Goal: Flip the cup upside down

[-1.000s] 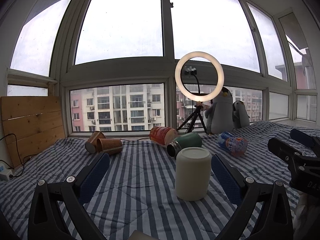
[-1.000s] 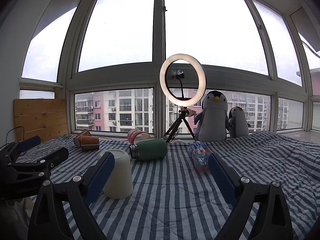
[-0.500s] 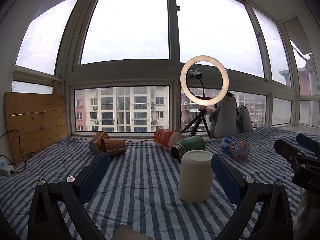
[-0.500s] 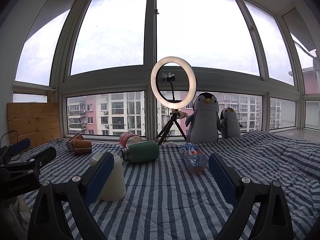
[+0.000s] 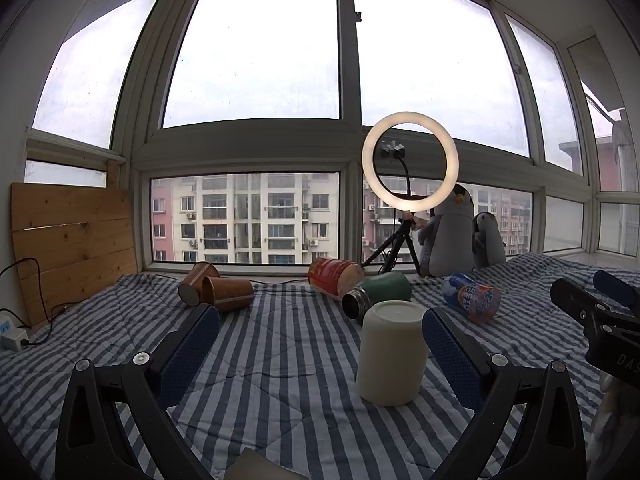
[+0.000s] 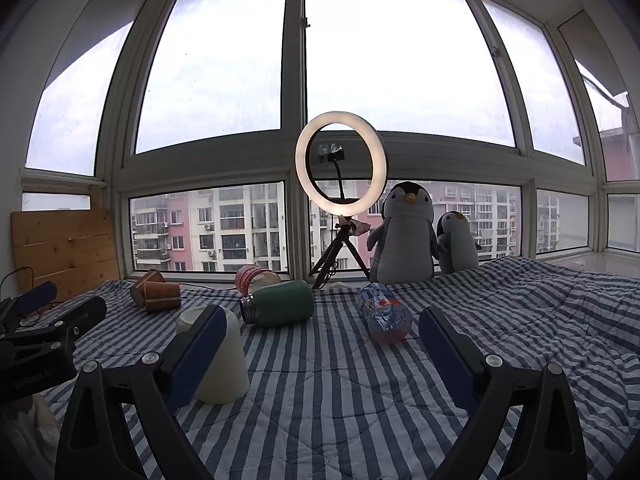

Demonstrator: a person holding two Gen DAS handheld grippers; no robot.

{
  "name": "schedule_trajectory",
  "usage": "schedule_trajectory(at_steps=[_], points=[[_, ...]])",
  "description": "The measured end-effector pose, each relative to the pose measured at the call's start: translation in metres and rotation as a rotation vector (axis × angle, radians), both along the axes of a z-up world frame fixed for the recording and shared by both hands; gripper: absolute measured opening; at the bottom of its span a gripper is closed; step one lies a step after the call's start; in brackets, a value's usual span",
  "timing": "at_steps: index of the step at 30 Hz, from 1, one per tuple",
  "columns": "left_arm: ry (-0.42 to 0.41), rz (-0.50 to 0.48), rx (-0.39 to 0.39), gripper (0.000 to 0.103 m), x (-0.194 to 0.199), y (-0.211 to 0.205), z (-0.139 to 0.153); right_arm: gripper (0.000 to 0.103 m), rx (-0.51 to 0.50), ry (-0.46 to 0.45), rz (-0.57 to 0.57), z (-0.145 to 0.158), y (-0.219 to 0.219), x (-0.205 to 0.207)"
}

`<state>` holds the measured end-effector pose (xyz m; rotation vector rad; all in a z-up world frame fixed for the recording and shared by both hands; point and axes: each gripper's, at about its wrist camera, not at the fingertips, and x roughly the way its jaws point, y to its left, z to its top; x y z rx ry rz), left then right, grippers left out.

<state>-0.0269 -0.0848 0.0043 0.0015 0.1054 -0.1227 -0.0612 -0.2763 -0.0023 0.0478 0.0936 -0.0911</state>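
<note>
A cream cup (image 5: 391, 354) stands upside down on the striped blanket (image 5: 280, 360), flat base up. My left gripper (image 5: 320, 344) is open and empty; the cup sits just inside its right finger, apart from both pads. In the right wrist view the cup (image 6: 228, 364) stands partly behind the left finger of my right gripper (image 6: 320, 344), which is open and empty. Each gripper shows at the other view's edge: the right one (image 5: 596, 312) and the left one (image 6: 48, 320).
Behind the cup lie a green flask (image 5: 378, 294), a red can (image 5: 334, 276), two brown cups (image 5: 218, 292) and a plastic bottle (image 5: 472, 298). A ring light on a tripod (image 5: 408, 164) and two penguin toys (image 5: 452, 236) stand by the window. A wooden board (image 5: 72, 240) leans at left.
Both views have tilted slightly upward and drifted sideways; the cup stays upside down in place. Both grippers stay open.
</note>
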Motion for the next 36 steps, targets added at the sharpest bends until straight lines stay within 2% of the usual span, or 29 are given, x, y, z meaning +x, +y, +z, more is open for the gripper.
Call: schedule_trajectory(at_steps=[36], points=[[0.008,-0.004,0.011,0.103,0.0026,-0.0043,0.0007,0.096,0.002,-0.002,-0.001,0.0002,0.0006,-0.0003]])
